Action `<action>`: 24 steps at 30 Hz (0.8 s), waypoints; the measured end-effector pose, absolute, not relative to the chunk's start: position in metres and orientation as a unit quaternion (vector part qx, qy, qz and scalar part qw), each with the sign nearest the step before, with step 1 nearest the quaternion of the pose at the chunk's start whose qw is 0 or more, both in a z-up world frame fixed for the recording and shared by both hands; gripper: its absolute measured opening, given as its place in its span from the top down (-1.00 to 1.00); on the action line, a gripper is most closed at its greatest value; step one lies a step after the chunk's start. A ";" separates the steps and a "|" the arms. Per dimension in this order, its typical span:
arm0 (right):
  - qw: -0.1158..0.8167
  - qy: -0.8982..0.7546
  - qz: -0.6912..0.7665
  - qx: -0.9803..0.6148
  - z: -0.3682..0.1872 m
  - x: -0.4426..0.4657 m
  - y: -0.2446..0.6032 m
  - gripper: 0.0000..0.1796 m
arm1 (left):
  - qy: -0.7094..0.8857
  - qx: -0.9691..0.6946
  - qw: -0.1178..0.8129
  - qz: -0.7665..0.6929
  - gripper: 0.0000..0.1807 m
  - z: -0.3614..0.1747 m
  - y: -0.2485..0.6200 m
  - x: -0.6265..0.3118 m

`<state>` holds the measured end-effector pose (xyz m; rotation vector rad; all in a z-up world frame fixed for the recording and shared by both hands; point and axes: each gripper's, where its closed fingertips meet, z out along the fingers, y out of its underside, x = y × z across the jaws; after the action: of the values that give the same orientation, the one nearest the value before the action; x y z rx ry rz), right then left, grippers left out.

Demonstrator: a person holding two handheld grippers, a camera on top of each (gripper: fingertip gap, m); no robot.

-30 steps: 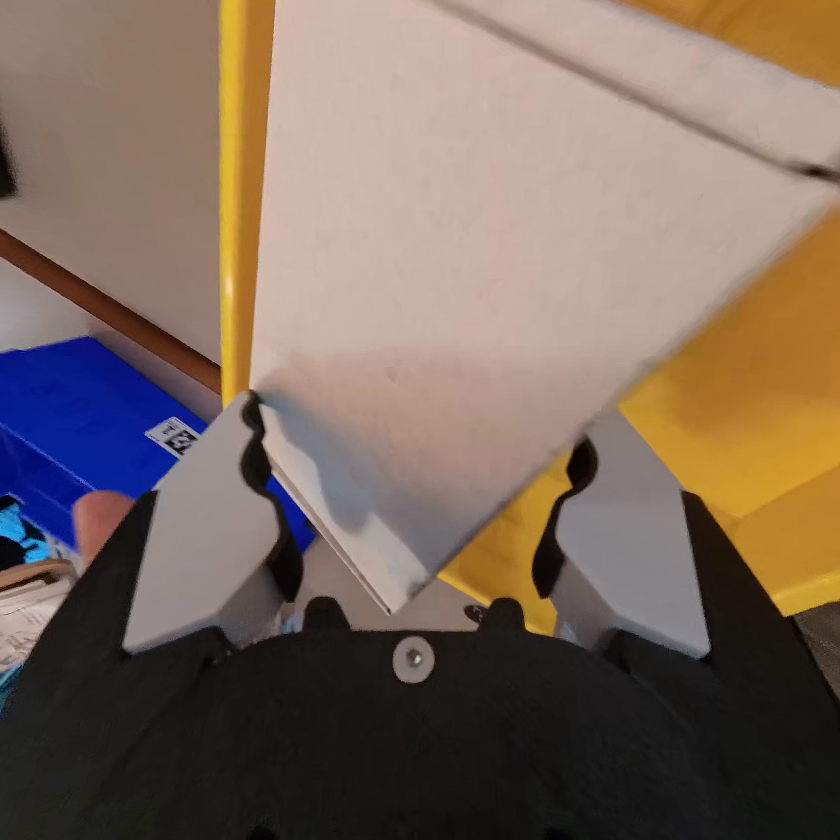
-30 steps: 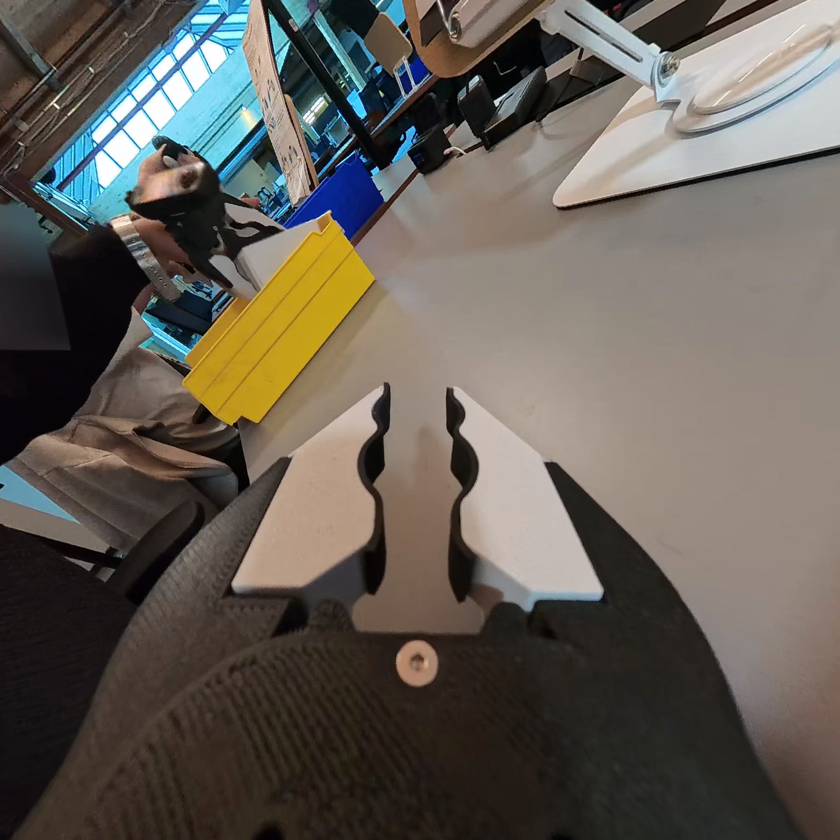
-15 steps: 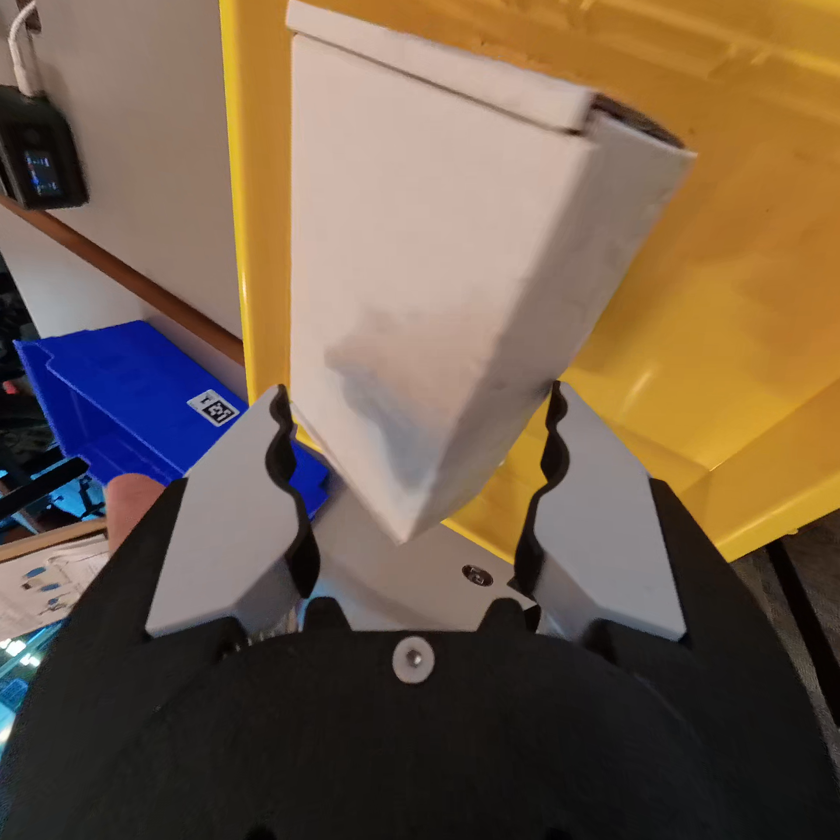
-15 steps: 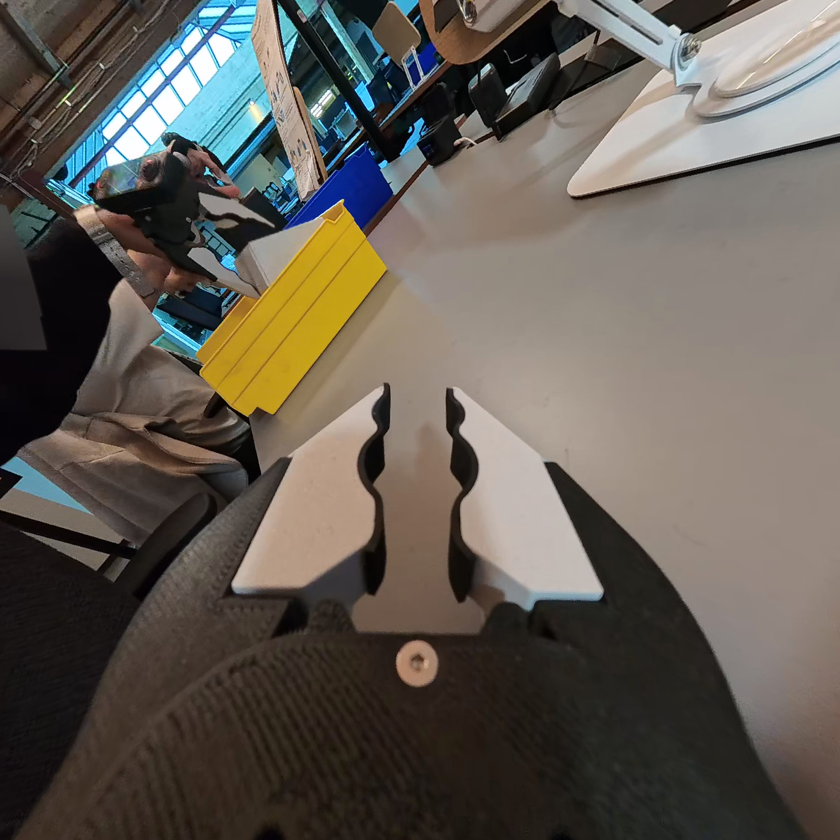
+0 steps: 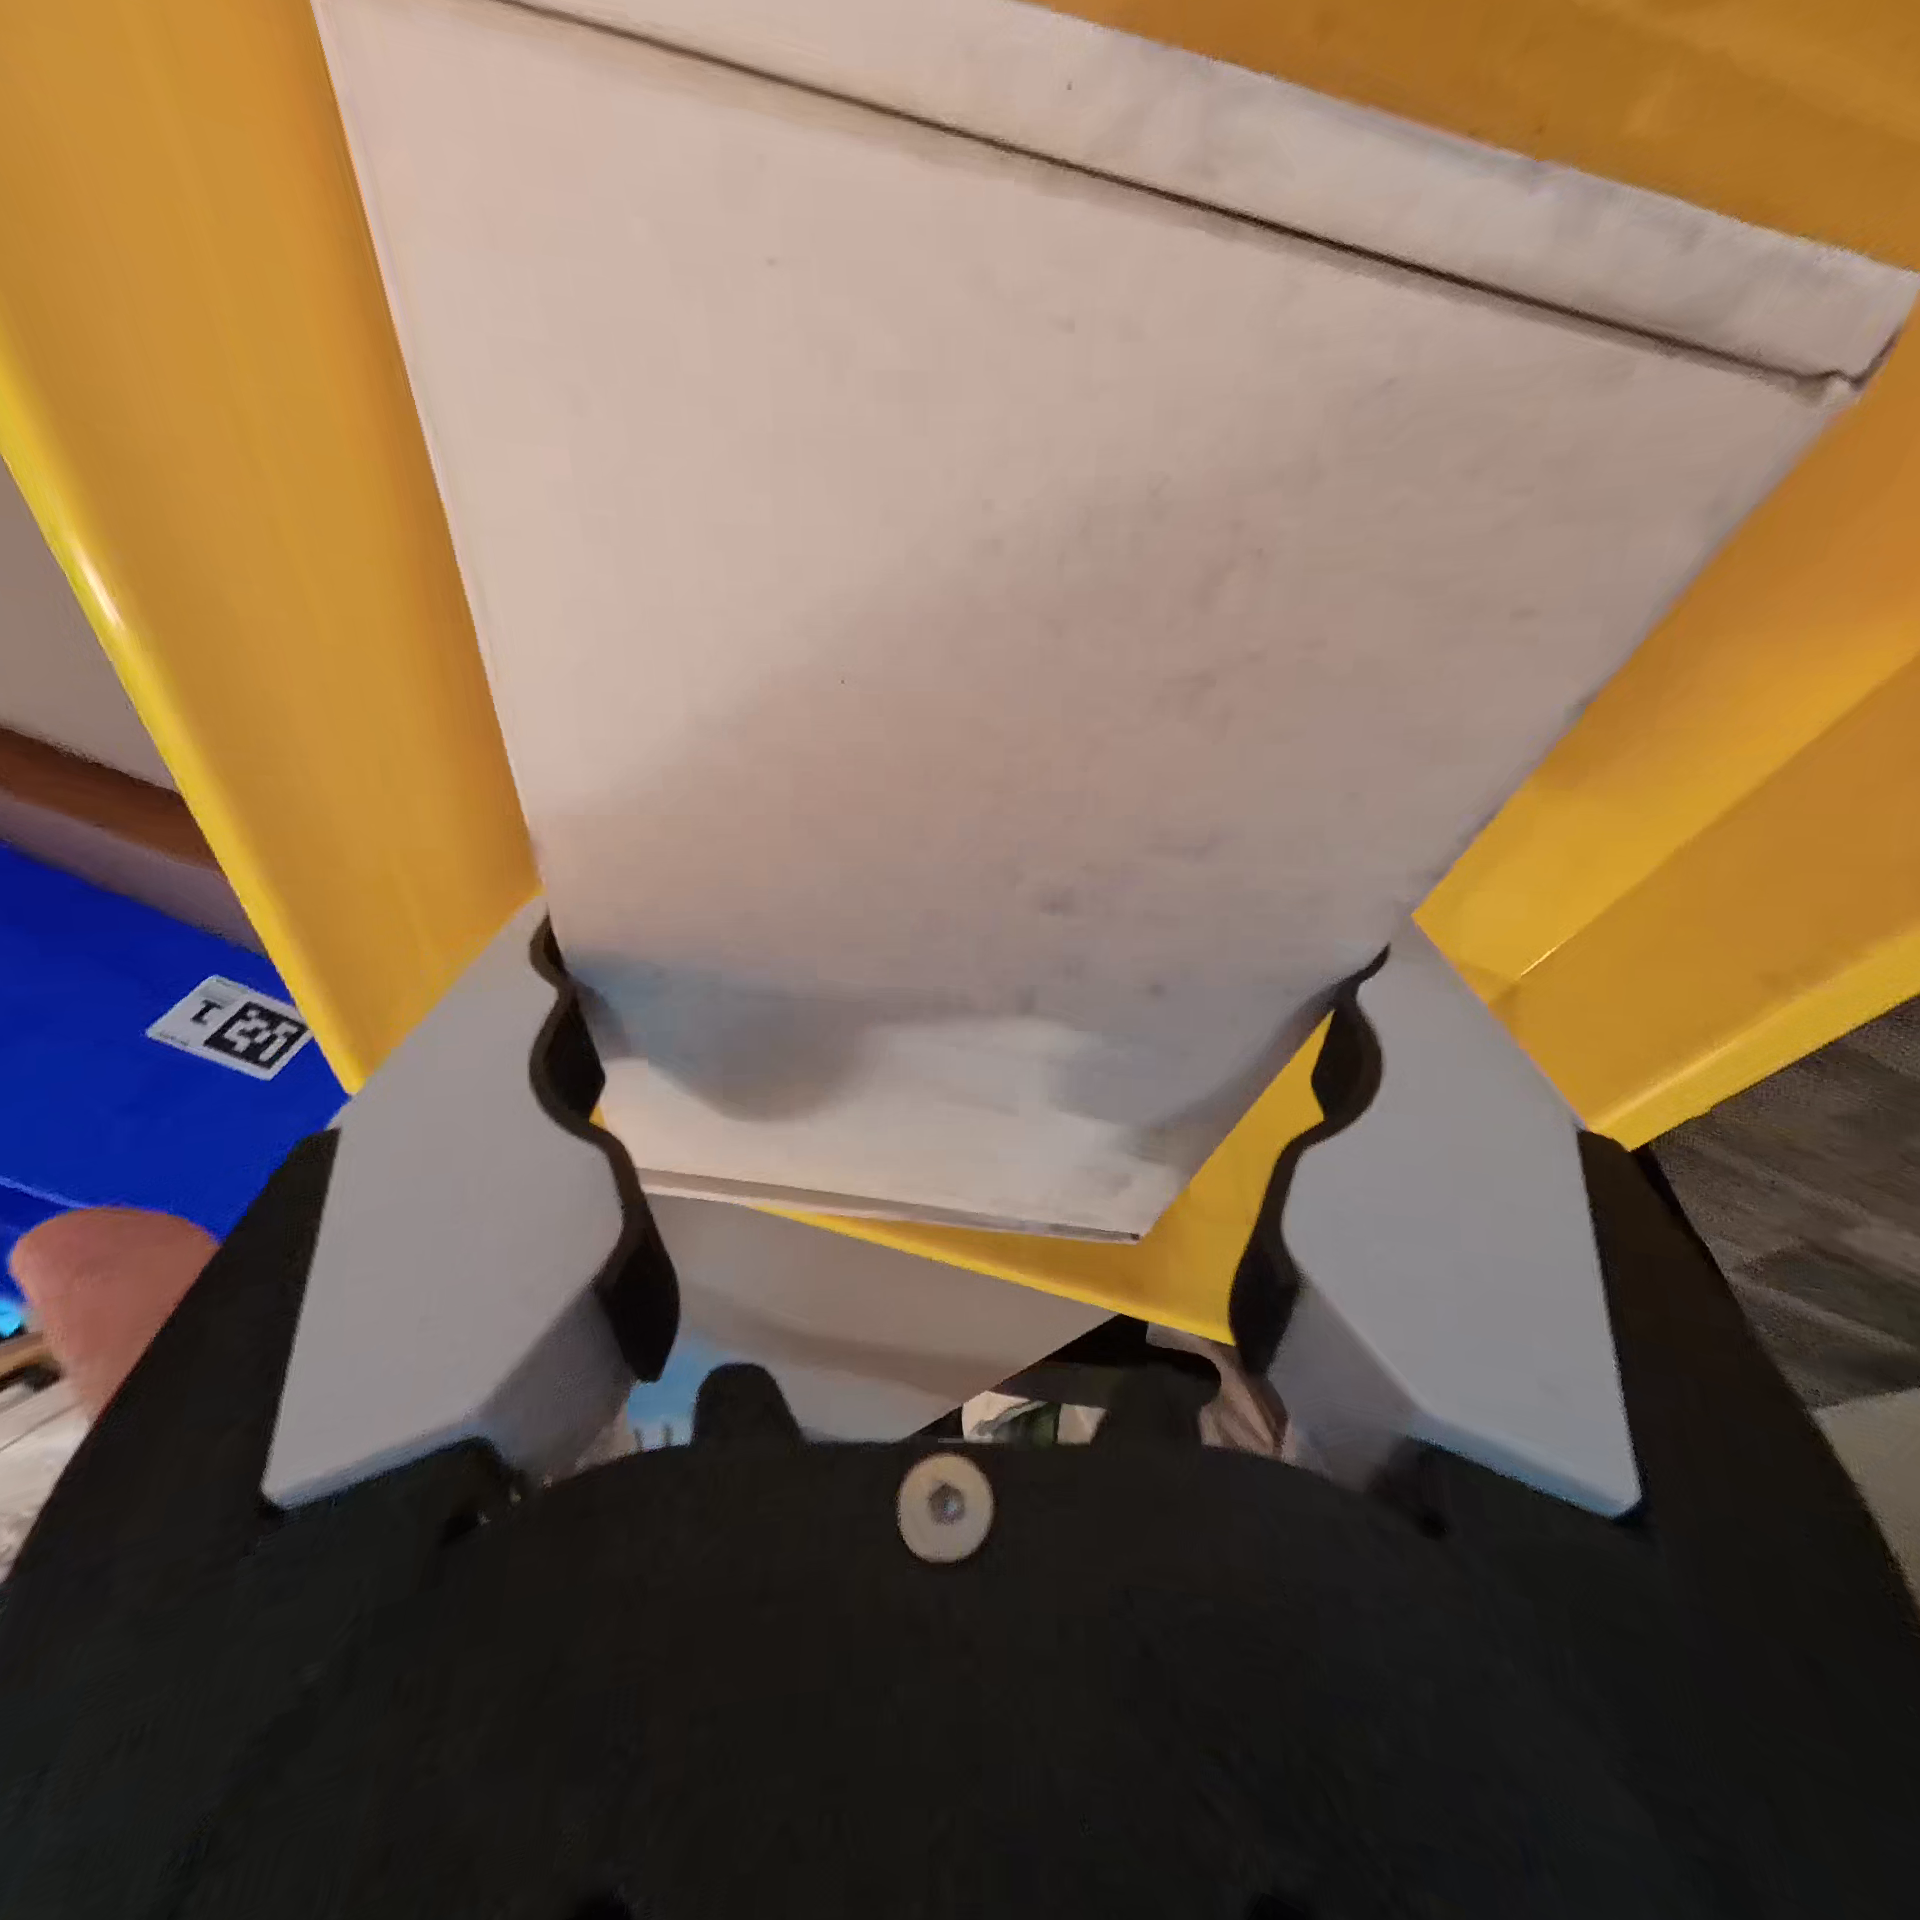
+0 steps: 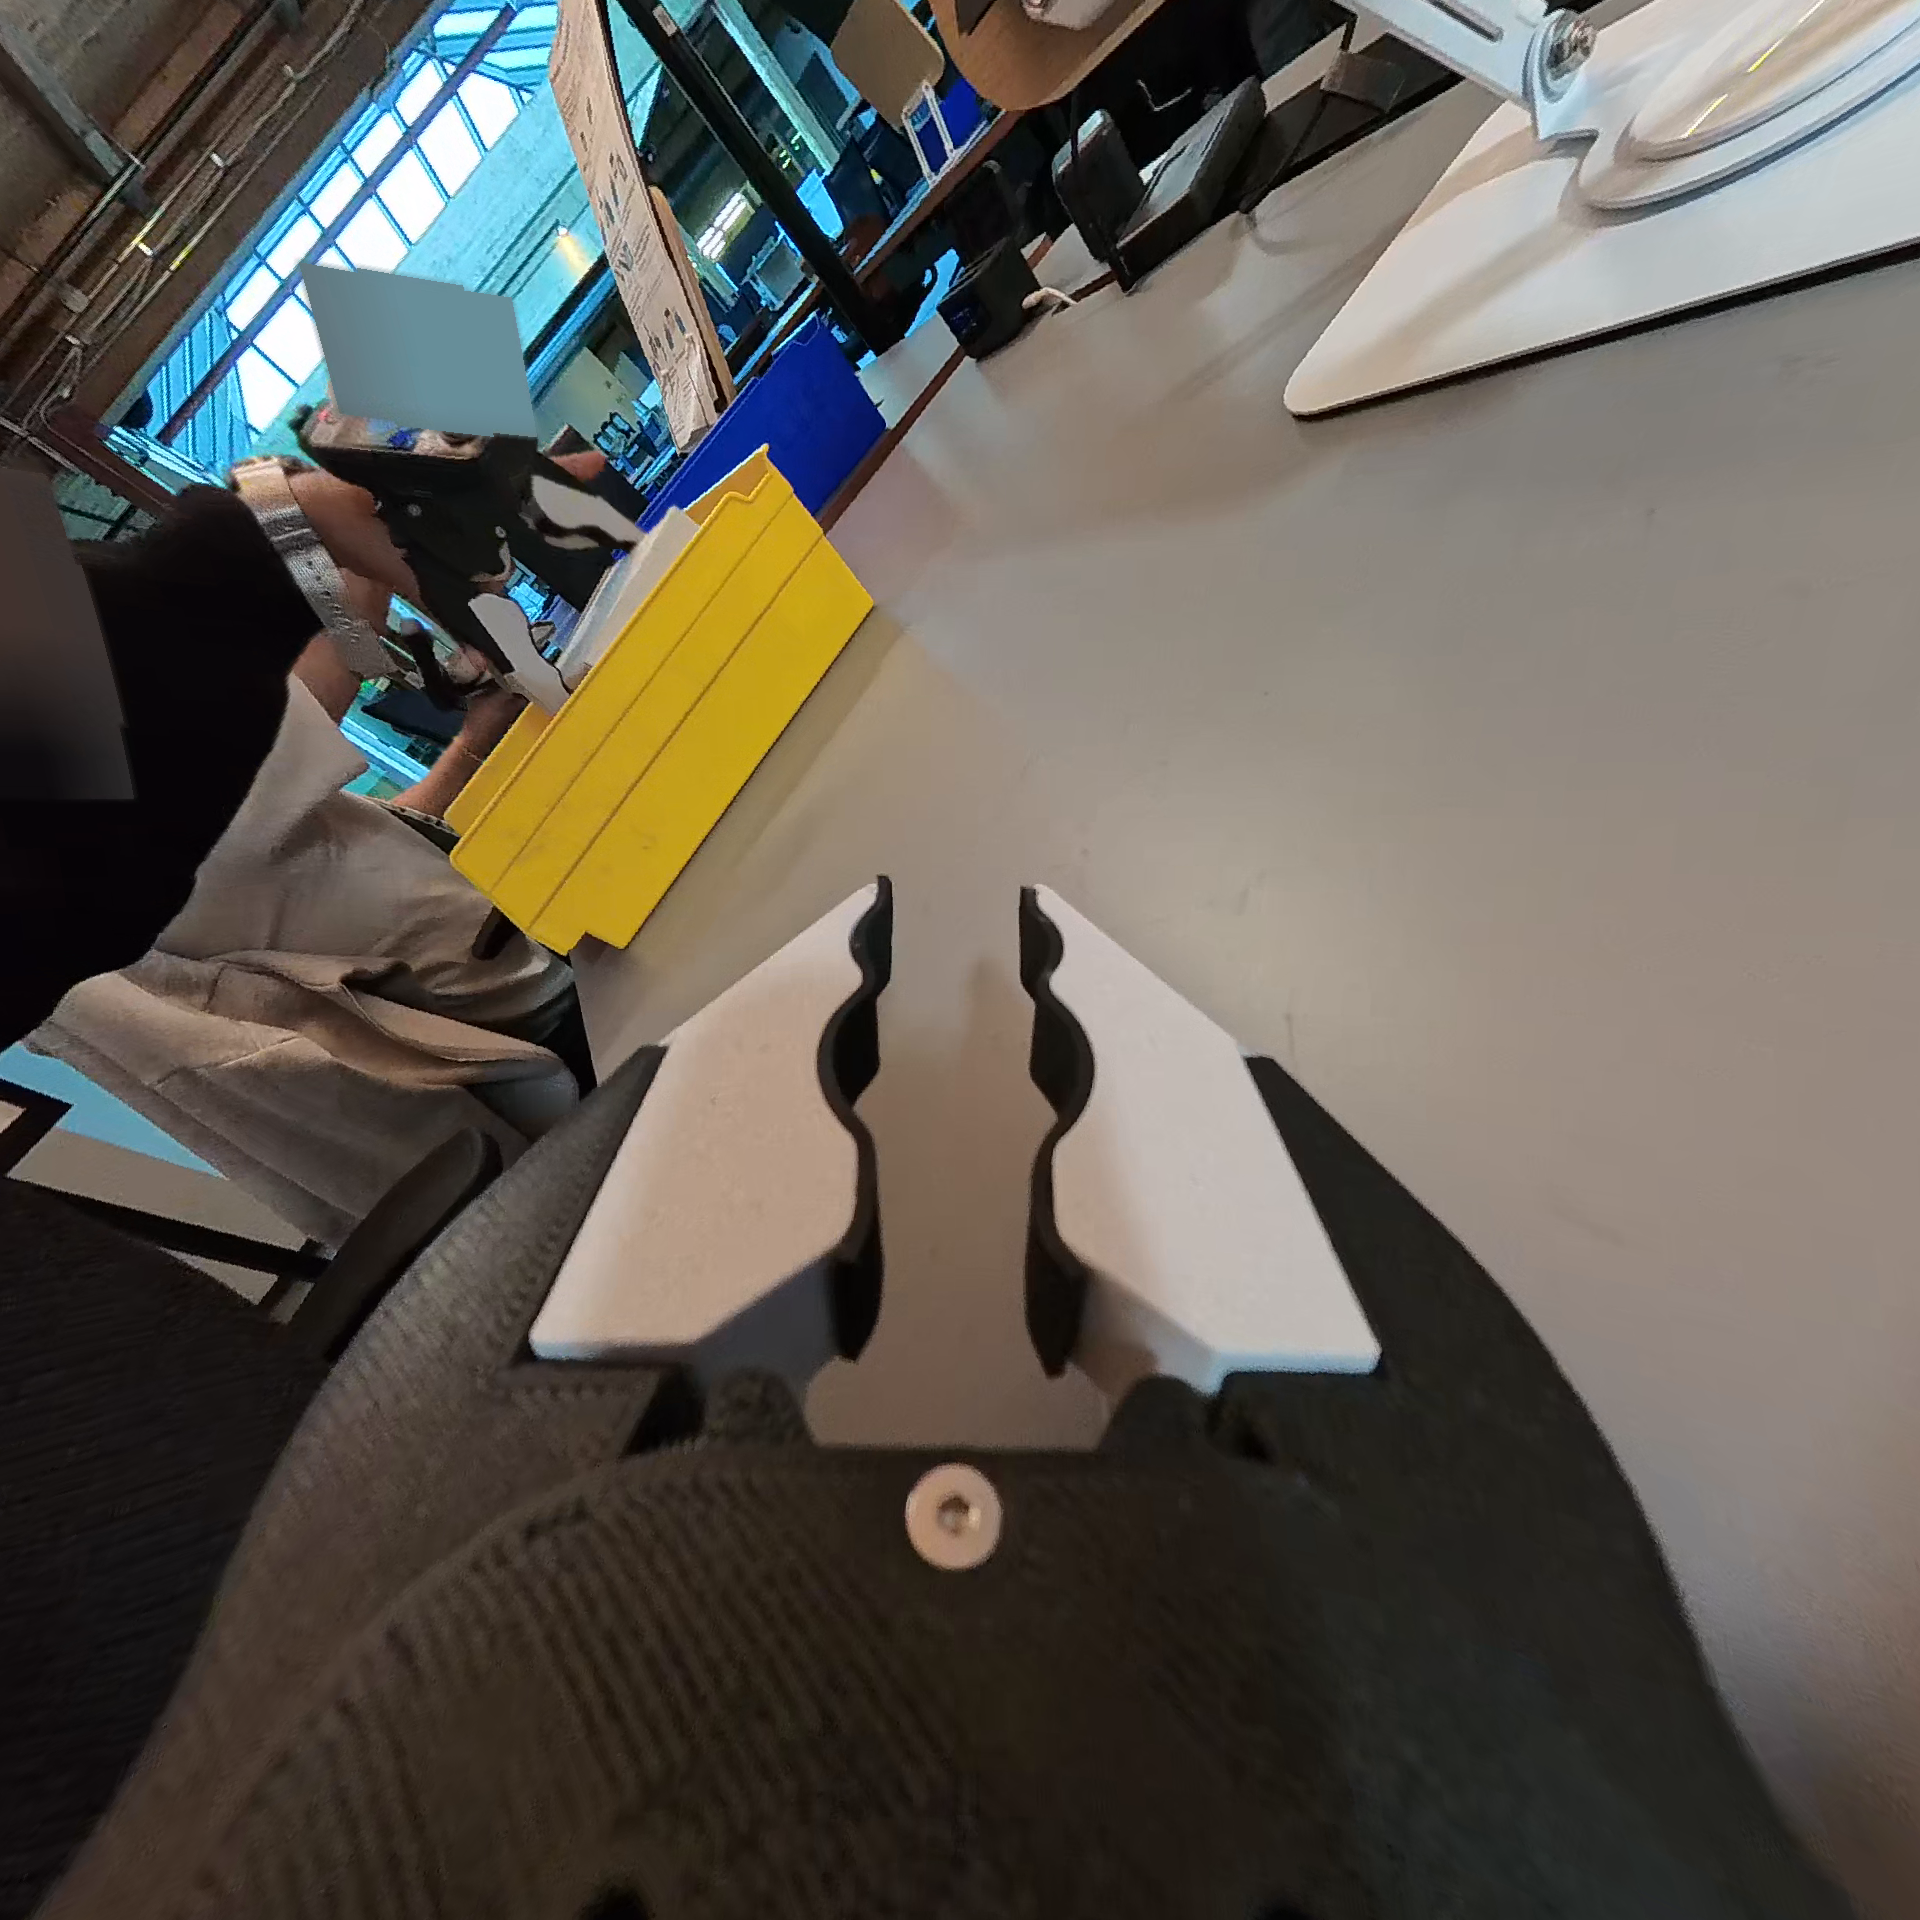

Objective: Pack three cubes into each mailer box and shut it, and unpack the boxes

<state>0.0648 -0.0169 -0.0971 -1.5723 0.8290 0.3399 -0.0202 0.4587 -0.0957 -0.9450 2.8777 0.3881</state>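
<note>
Gripping white mailer box [image 5: 935,644] between fingers of left hand-held gripper [image 5: 951,1023], we hold it inside yellow bin [image 5: 239,520] just ahead. Blue bin [image 5: 94,1060] beyond, to left. Our right hand-held gripper [image 6: 956,904], narrow gap, empty, hovers over grey bench [image 6: 1403,727], well apart from yellow bin.

Left wrist view: close, into yellow bin [image 5: 260,520]. Right wrist view: low across table [image 6: 1455,831], bin farther off.
</note>
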 end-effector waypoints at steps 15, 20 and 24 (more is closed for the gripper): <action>0.626 0.364 0.183 -0.665 -0.093 0.054 -0.010 0.74 | 0.931 -0.341 0.132 -0.013 -0.49 0.019 0.378 -0.003; 0.616 0.273 0.065 -0.736 -0.078 0.039 -0.002 0.05 | 0.961 -0.252 0.077 -0.088 -0.49 0.019 0.247 0.005; 0.637 0.111 -0.126 -0.752 -0.032 0.015 -0.008 -0.10 | 0.977 -0.185 -0.020 -0.109 -0.49 -0.020 0.150 0.005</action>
<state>0.0151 -0.0083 -0.0324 -1.7173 0.2545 -0.2874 0.0053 0.1496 -0.0202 -0.5872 3.1074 -0.3453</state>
